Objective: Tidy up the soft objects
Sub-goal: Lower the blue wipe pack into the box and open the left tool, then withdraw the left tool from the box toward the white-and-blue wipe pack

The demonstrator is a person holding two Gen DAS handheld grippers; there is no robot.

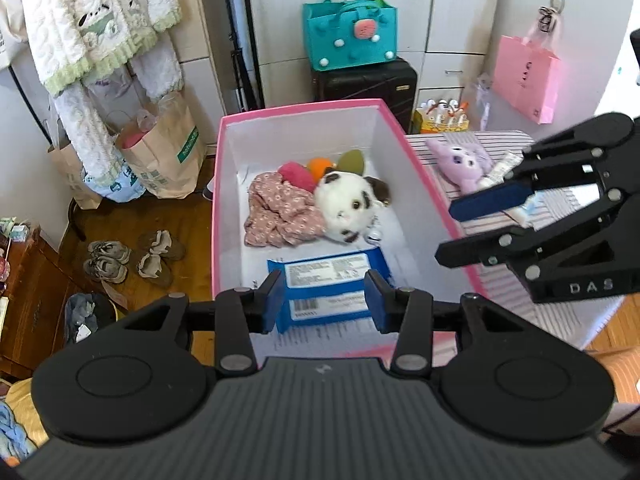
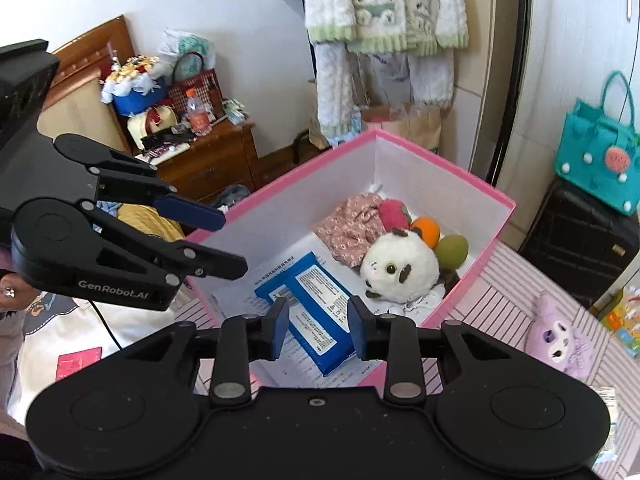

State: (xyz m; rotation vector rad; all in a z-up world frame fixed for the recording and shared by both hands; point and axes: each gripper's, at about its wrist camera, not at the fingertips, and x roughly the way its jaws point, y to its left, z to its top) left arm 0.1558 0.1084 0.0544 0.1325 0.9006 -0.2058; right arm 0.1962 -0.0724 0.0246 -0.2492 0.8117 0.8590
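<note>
A pink box [image 1: 304, 108] [image 2: 440, 152] with a white inside holds a blue packet [image 1: 328, 276] [image 2: 308, 280], a white plush with brown patches [image 1: 344, 208] [image 2: 400, 268], a floral cloth [image 1: 276, 208] [image 2: 352, 224] and small pink, orange and green soft pieces. The packet lies flat on the box floor. My left gripper [image 1: 326, 304] [image 2: 232, 244] hovers open above the packet's near end, nothing between its pads. My right gripper [image 2: 319, 320] [image 1: 446, 232] is open above the same packet from the other side. A purple plush [image 1: 464, 160] [image 2: 556, 336] lies outside on the striped cover.
The box stands on a striped surface [image 1: 508, 300]. Behind it are a black suitcase [image 1: 364, 80] with a teal bag [image 1: 348, 36] on top, and a hanging pink bag [image 1: 524, 76]. Shoes [image 1: 128, 256] and paper bags [image 1: 164, 152] sit on the floor at left. A wooden cabinet [image 2: 208, 156] stands beyond.
</note>
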